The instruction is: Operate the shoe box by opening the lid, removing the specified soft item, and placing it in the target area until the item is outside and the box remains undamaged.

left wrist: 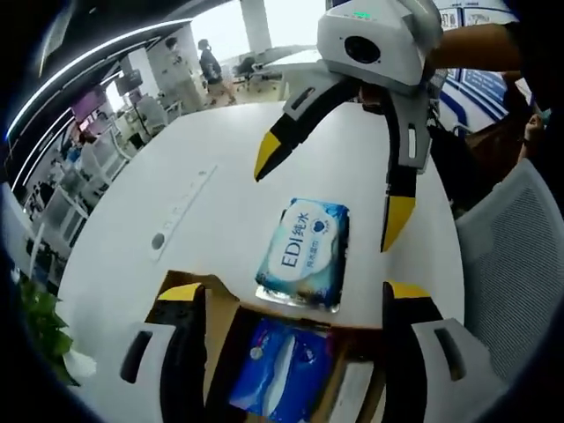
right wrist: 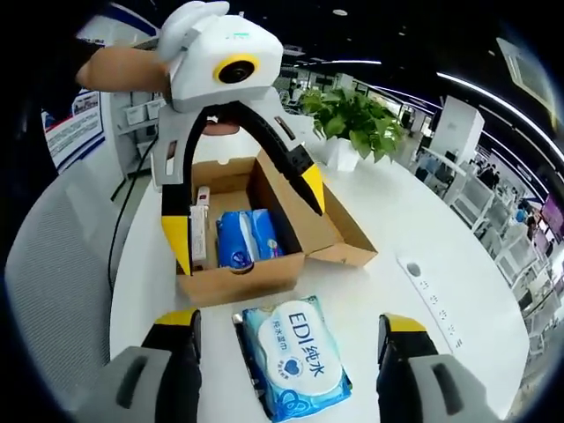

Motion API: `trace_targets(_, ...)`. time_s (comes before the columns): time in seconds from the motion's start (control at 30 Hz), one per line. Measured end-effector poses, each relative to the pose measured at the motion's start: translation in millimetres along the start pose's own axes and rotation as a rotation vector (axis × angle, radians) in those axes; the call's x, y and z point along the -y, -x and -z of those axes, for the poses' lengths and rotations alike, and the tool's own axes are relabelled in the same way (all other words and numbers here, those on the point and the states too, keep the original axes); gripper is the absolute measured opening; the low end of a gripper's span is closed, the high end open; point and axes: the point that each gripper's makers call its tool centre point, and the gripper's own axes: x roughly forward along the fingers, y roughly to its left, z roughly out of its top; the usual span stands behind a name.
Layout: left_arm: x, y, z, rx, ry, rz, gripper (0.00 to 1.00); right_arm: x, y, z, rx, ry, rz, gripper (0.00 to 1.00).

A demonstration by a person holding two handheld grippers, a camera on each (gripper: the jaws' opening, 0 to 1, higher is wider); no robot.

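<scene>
Soft item: blue-and-white EDI wipes pack (right wrist: 295, 357) lies flat on the round white table (right wrist: 423, 264), just outside the box.
Box: brown cardboard shoe box (right wrist: 251, 225), lid open, holding a blue packet (right wrist: 247, 238).
Left gripper (right wrist: 247, 225): jaws spread, above box.
Right gripper (left wrist: 326, 198): jaws spread, empty, over pack.

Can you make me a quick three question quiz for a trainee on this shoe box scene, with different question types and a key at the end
1. True or false: the wet wipes pack lies on the white table, outside the shoe box.
2. Multiple choice: the box lid is A) taped shut, B) folded open to one side, C) lying on a chair.
3. Fill in the blank: the left tool hangs above the box with its jaws ____.

Key
1. True. The pack lies flat beside the box, between the jaws of the right tool, with neither jaw touching it.
2. B. A blue packet shows inside.
3. Open, and holding nothing.
</scene>
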Motion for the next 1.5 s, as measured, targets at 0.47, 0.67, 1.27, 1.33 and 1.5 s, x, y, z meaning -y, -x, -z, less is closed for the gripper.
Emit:
trace_targets(0.47,-10.9,25.7,26.1,-0.006,0.032,-0.04,0.81,-12.6,-13.5,-27.6,0.036,0.041,-0.027,0.79)
trace_targets(0.67,-9.6,27.4,39.7,-0.026,0.022,-0.033,0.79,-18.2,-18.9,-32.5,0.039,0.052,-0.039,0.77)
trace_targets(1.27,-19.0,30.0,80.6,-0.07,0.007,-0.056,0.59,-33.0,-49.9,-46.2,0.044,0.12,-0.052,0.6)
trace_targets(1.33,-19.8,30.0,83.7,-0.072,0.002,-0.06,0.56,-32.9,-54.2,-47.1,0.043,0.123,-0.05,0.57)
trace_targets(1.5,-23.7,28.4,92.8,-0.083,-0.009,-0.074,0.49,-33.6,-65.8,-47.9,0.031,0.131,-0.044,0.51)
